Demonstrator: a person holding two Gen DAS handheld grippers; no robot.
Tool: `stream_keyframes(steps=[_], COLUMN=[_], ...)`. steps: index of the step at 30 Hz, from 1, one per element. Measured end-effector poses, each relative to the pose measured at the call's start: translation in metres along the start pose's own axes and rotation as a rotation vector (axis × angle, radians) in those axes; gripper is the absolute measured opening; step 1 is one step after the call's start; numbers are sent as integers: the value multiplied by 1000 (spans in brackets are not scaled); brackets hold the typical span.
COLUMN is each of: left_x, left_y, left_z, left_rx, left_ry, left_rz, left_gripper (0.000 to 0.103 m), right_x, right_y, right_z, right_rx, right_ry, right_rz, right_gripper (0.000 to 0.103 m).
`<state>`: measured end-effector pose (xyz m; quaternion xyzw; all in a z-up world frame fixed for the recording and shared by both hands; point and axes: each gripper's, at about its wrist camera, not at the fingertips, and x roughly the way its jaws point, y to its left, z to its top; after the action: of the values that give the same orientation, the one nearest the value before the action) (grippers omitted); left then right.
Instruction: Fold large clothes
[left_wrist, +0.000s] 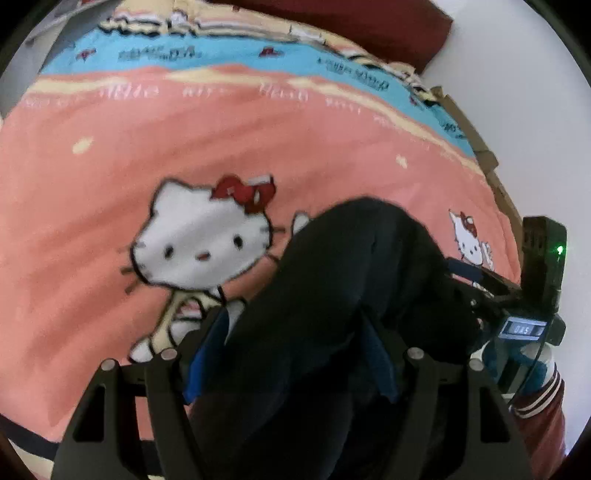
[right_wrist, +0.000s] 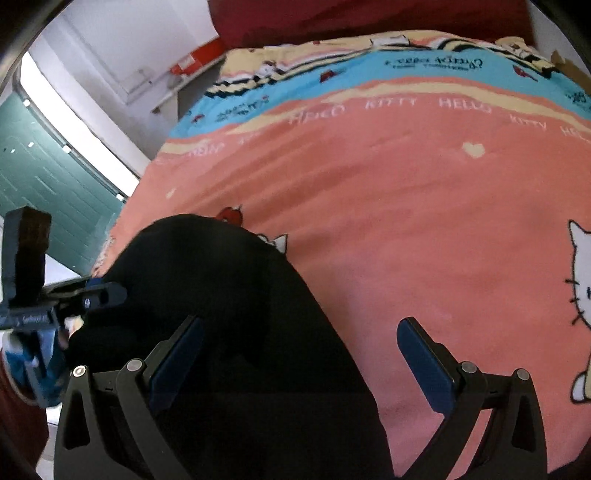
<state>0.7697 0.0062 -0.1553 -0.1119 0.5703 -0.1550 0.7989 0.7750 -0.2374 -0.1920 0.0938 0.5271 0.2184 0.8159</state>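
A black garment (left_wrist: 332, 295) hangs bunched over a pink Hello Kitty blanket (left_wrist: 110, 184) on a bed. My left gripper (left_wrist: 295, 354) has its blue pads (left_wrist: 201, 354) set apart with the black cloth lying between them; I cannot tell if they grip it. In the right wrist view the same garment (right_wrist: 229, 314) drapes over the left side. My right gripper (right_wrist: 301, 354) is open, its left pad (right_wrist: 177, 362) against the cloth, its right pad (right_wrist: 424, 369) over bare blanket (right_wrist: 424, 221). The other gripper shows at each view's edge (left_wrist: 532, 280) (right_wrist: 44, 306).
A dark red pillow (left_wrist: 369, 22) lies at the bed's head. A white wall (left_wrist: 517, 92) is to the right. In the right wrist view a shelf with an orange box (right_wrist: 195, 59) and a green door (right_wrist: 44, 192) stand to the left.
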Motion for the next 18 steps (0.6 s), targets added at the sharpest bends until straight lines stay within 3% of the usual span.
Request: stream_keyframes(steps=[2,3,4,5,6,8,12,18], left_x=[5,5,4,3,2,-1,-18,-63], left_y=[-2,-3,-3,-3,-5,-8,-16,-26], left_z=[-4,-6,-8,-11,-16,-23,-50,-100], left_rx=[22,34,38,46,64,91,163,251], left_ry=[12,3,-7,-13,-18,-32,-111,-237], left_rz=[32,46,48,50,61,75,64,1], left_gripper=[69,68,65,51,39,28,15,12], right_x=[12,18,22,25,26,21,-3,-60], right_y=[3,3,7,9,14,24,48,78], right_z=[0,1,0,-1,-3,-9,-26,-72], right_rx=[4,-4,-15,-25,-40,-73,-160,-288], right_ry=[29,44,55,65,71,55,10,-90], right_rz=[3,-10,-18,-9,-11,-12,-15,20], right_gripper=[100,91,80,47,31,18,11,9])
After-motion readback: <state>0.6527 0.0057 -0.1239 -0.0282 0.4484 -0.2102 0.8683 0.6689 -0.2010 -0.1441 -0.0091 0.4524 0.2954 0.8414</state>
